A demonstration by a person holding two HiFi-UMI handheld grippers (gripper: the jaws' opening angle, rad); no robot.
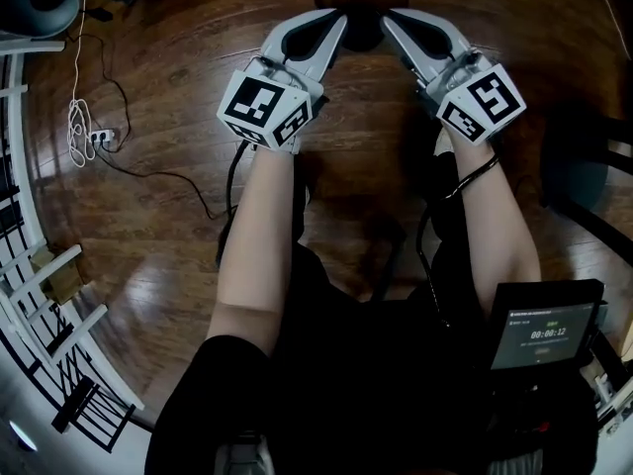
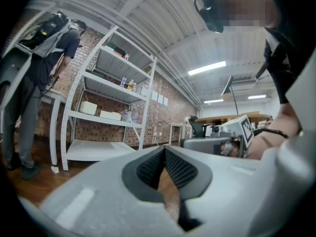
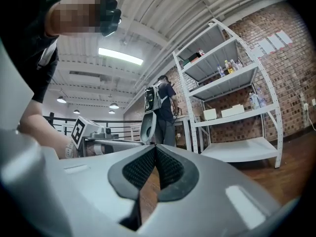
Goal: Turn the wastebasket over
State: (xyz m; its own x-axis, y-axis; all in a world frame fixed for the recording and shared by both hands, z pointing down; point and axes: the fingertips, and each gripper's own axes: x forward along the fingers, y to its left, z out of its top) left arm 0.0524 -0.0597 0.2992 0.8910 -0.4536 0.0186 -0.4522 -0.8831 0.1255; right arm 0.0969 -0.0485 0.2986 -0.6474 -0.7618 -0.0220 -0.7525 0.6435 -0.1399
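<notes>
In the head view a dark, round object that may be the wastebasket stands on the wooden floor at the top centre, partly cut off by the frame edge. My left gripper and right gripper are held out level in front of me, their tips on either side of it. Whether they touch it I cannot tell. Neither gripper view shows this object. In the left gripper view the ribbed pads meet at the tip with nothing between them. The right gripper's pads also meet, empty.
A white cable and power strip lie on the floor at the left, beside a white railing. A screen hangs at my right hip. White shelving and a person with a backpack stand farther off.
</notes>
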